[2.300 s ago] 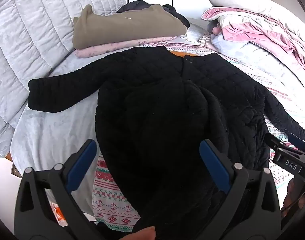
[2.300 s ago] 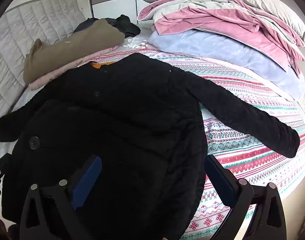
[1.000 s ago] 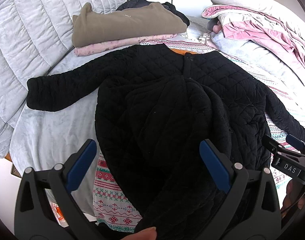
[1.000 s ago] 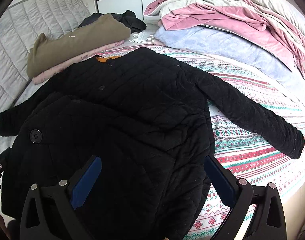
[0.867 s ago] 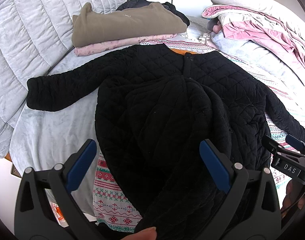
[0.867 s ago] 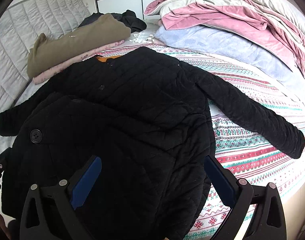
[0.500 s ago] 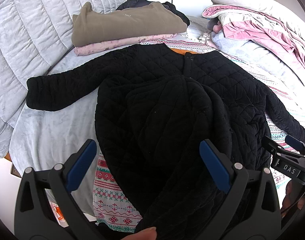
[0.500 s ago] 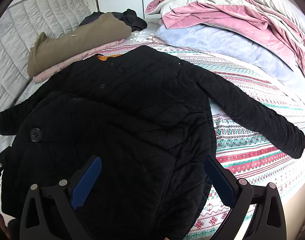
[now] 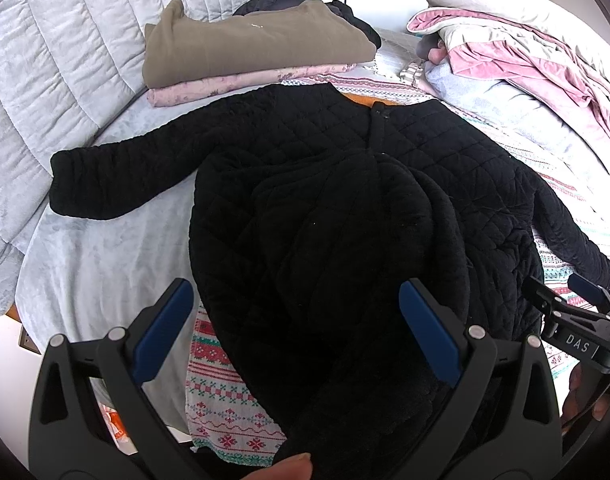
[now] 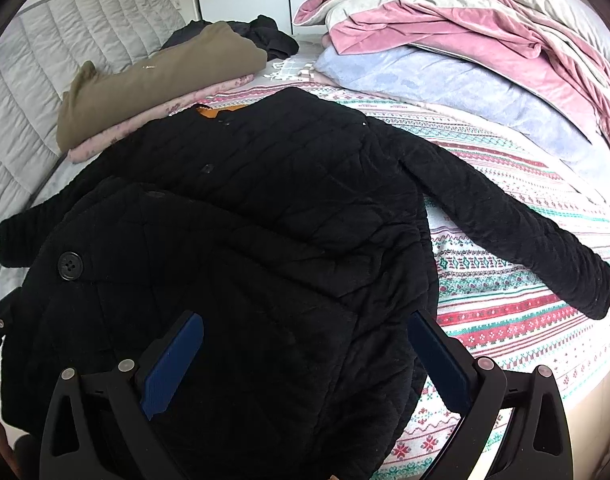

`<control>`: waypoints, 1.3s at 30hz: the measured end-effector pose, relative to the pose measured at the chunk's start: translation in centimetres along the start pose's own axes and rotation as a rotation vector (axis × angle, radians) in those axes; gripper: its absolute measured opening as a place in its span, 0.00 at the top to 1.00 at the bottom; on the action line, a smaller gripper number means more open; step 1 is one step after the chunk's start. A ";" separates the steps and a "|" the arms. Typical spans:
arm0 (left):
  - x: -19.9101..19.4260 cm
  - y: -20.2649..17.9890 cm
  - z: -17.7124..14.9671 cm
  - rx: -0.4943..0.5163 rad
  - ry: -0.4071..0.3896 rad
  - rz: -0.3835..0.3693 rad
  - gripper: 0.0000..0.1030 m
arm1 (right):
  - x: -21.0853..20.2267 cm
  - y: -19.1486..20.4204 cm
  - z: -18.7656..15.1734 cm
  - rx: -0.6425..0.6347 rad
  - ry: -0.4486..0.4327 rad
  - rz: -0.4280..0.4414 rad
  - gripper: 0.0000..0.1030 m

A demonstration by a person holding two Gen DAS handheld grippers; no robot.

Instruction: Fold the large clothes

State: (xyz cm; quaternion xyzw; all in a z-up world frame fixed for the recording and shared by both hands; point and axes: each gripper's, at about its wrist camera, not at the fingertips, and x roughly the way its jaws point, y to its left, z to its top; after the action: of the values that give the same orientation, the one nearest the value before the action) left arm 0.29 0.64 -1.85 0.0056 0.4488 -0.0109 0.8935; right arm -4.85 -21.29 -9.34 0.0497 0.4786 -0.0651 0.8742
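Observation:
A black quilted jacket [image 9: 329, 208] lies spread face up on the bed, collar far, both sleeves stretched out to the sides. Its lower part is bunched and humped up toward me. It also shows in the right wrist view [image 10: 265, 232], with a large button near the left. My left gripper [image 9: 297, 328] is open, its blue pads wide apart over the jacket's lower hem. My right gripper [image 10: 305, 356] is open too, over the hem on the right side. The right gripper [image 9: 573, 312] also shows at the right edge of the left wrist view.
A folded stack of olive and pink clothes [image 9: 245, 52] lies at the far left by the grey quilted headboard [image 9: 45, 60]. Pink and lilac blankets and pillows [image 10: 465, 52] are piled at the far right. The patterned bedspread [image 10: 525, 312] reaches the bed's near edge.
Both grippers have shifted only slightly. The jacket's humped lower part has settled a little; neither gripper has closed.

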 end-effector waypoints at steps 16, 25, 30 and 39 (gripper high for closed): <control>-0.2 1.4 2.6 -0.047 -0.056 -0.112 0.01 | -2.0 -0.9 1.9 -0.019 -0.054 0.139 0.00; 0.8 1.9 7.5 0.171 -0.089 -0.142 0.01 | -2.3 -3.8 7.0 -0.078 -0.037 0.199 0.00; 4.0 3.3 12.1 0.238 -0.043 -0.113 0.01 | -0.2 -7.0 11.7 -0.078 0.010 0.289 0.00; 14.8 8.2 19.0 0.239 0.046 -0.037 0.01 | 9.6 -15.7 19.9 0.072 0.063 0.277 0.01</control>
State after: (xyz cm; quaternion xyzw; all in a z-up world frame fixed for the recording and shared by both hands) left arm 24.55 8.28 -2.39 0.1042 0.4646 -0.0807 0.8757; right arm 14.24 -40.36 -7.12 0.1484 0.4918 0.0406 0.8570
